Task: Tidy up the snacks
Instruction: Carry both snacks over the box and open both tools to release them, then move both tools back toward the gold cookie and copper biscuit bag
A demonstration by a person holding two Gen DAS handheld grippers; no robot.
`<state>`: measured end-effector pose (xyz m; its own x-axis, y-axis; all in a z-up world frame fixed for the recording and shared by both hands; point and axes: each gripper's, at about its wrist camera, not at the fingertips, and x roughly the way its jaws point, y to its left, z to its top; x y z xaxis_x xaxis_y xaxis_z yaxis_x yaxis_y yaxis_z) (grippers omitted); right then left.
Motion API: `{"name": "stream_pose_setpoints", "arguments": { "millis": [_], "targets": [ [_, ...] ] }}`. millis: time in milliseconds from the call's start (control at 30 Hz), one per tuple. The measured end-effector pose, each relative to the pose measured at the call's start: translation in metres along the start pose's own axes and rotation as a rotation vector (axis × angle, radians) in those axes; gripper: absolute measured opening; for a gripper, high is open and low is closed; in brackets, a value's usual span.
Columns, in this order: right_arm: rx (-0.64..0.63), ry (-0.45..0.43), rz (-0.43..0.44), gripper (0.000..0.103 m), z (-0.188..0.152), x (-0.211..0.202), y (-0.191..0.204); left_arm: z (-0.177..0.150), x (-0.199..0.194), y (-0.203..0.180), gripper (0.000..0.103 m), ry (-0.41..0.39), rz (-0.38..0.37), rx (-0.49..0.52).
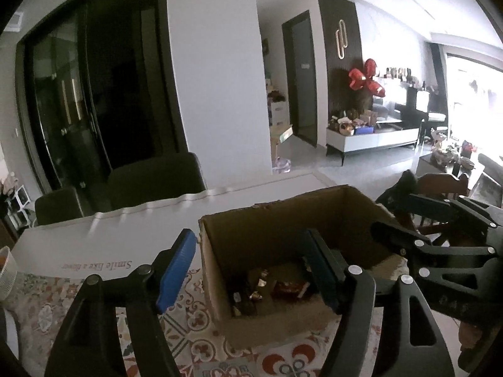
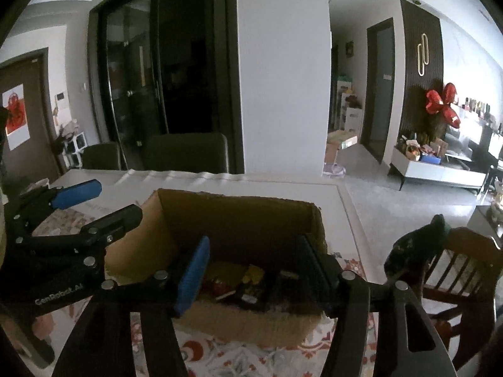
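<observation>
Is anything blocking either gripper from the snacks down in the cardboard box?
Nothing visible does. The cardboard box is open-topped, with no flaps over it, and the snacks lie on its floor. The left gripper and right gripper are both open and empty, above the box's near wall.

White table (image 2: pixel 330 201) — patterned cloth (image 2: pixel 220 355) on it, cardboard box (image 2: pixel 239 220) atop cloth.
</observation>
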<state>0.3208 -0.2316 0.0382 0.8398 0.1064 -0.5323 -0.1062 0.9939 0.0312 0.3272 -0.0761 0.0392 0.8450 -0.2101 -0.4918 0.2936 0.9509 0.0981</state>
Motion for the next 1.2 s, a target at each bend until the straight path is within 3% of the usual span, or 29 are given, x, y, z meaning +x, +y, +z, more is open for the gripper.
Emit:
{"name": "stream_pose_setpoints", "arguments": {
  "millis": [167, 467, 1200],
  "targets": [
    [0.025, -0.026, -0.032, 0.066, -0.013, -0.03, 0.001, -0.012, -0.029, -0.005, 0.071, -0.028, -0.017, 0.004],
    [0.069, -0.034, -0.054, 0.066, -0.049, -0.082, 0.003, -0.044, -0.067, -0.025, 0.071, -0.035, -0.069, 0.051],
    [0.057, 0.052, -0.092, 0.066, -0.131, -0.142, 0.023, -0.12, -0.12, -0.061, 0.071, 0.068, -0.168, 0.105]
  ]
}}
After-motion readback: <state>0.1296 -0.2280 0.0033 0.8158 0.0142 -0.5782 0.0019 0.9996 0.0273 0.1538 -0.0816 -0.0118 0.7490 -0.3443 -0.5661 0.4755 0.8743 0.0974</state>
